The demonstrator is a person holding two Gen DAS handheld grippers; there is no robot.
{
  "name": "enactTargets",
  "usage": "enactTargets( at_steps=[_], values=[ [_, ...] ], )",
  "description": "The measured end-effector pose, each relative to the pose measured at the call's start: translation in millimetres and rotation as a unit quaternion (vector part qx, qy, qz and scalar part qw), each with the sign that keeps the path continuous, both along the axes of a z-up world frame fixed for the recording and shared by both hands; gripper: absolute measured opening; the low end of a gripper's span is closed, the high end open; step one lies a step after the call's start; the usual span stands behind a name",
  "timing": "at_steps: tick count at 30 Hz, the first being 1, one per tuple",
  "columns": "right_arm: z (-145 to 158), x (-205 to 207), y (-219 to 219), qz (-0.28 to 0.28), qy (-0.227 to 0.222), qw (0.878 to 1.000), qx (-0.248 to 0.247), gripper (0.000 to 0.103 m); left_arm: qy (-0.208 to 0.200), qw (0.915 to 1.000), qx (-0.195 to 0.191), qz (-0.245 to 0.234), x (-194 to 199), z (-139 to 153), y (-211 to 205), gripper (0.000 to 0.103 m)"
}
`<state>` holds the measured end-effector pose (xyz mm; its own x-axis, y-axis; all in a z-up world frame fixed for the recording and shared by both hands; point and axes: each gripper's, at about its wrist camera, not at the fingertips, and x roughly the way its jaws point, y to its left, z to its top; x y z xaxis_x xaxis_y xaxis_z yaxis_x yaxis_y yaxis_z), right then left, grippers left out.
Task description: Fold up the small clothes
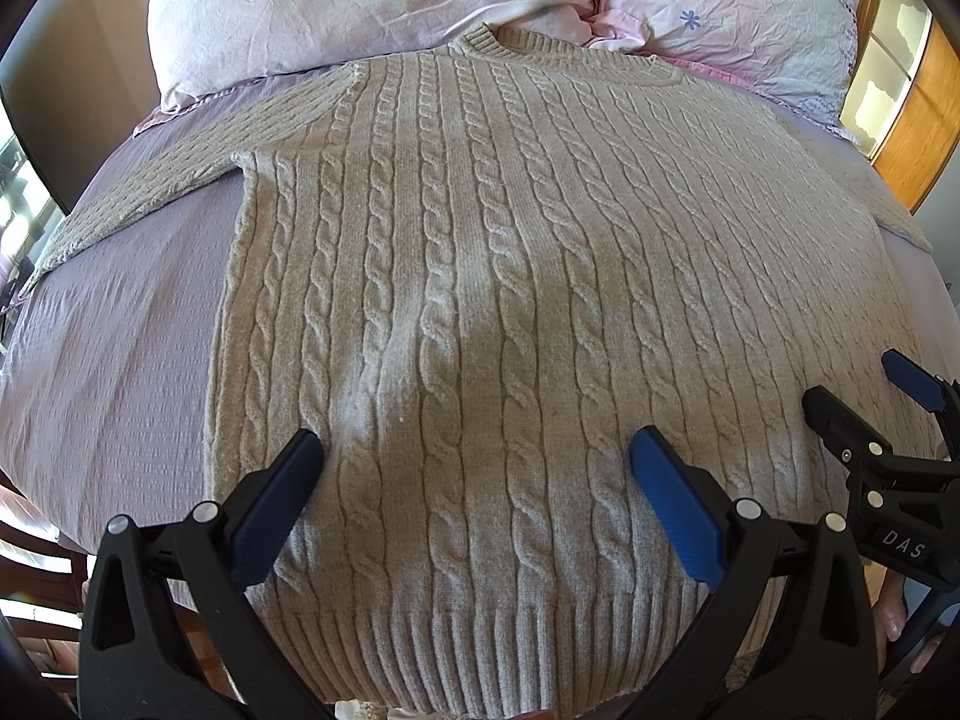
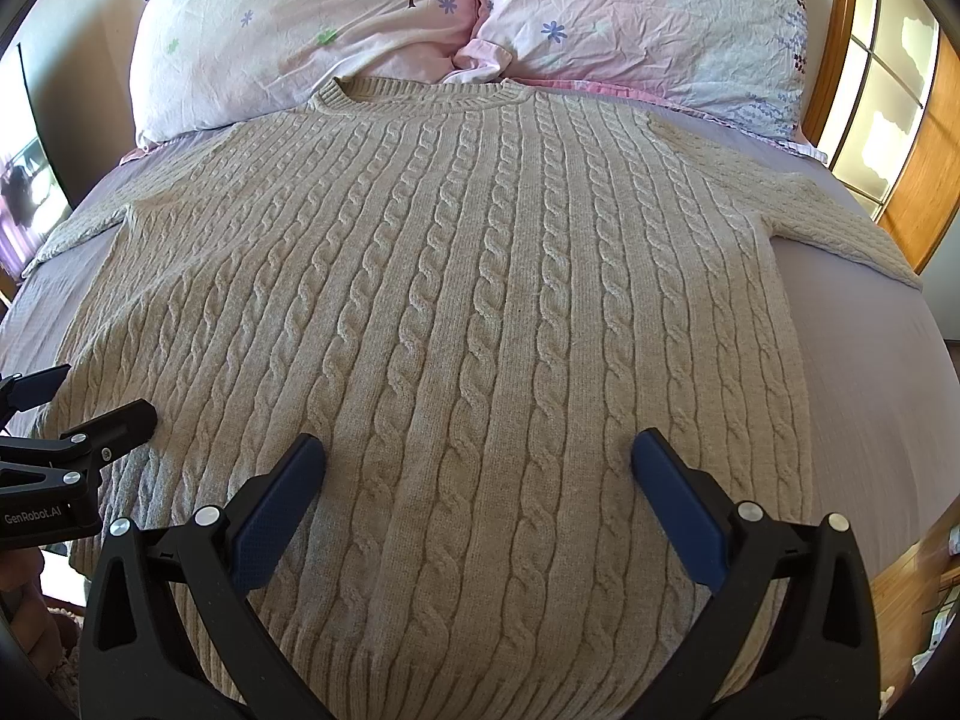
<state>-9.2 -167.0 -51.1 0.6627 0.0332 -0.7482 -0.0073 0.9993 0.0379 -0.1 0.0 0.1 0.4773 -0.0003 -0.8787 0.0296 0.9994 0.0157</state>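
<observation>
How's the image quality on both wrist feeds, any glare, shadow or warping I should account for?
Left wrist view: sharp, strong fisheye bulge on the sweater, a soft shadow patch above the left gripper, window blown out. Right wrist view: equally sharp and bulged, even light on the sweater above the right gripper, bright window panes at right.

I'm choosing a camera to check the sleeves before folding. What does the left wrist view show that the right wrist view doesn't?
Only the left wrist view shows the sweater's left sleeve nearly whole, plus the right gripper from the side. Only the right wrist view shows the right sleeve clearly, plus the left gripper from the side. Both show the sweater spread flat on the bed, collar toward the pillows, grippers open.
</observation>
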Motion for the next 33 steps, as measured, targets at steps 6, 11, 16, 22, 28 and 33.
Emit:
enactTargets(
  at_steps=[6,11,16,22,28,33],
  values=[
    [0,0,0,0.000,0.000,1.000,0.000,0.102,0.000,1.0000,0.000,0.000,0,0,0,0.101],
    [0,0,0,0.000,0.000,1.000,0.000,0.102,0.000,1.0000,0.000,0.000,0,0,0,0.101],
    [1,0,0,0.001,0.000,1.000,-0.001,0.102,0.002,1.0000,0.000,0.000,0,0,0,0.101],
    [0,0,1,0.012,-0.002,1.000,-0.003,0.102,0.006,1.0000,0.001,-0.001,1,2,1,0.101],
    [-3,-6,-8,0.067,-0.039,0.997,0.000,0.102,-0.001,1.0000,0.002,-0.002,3,0,-1,0.101],
    [20,3,-66,0.023,-0.074,0.997,0.025,0.102,-0.012,0.9997,0.000,-0.023,-2,1,0,0.101]
  ],
)
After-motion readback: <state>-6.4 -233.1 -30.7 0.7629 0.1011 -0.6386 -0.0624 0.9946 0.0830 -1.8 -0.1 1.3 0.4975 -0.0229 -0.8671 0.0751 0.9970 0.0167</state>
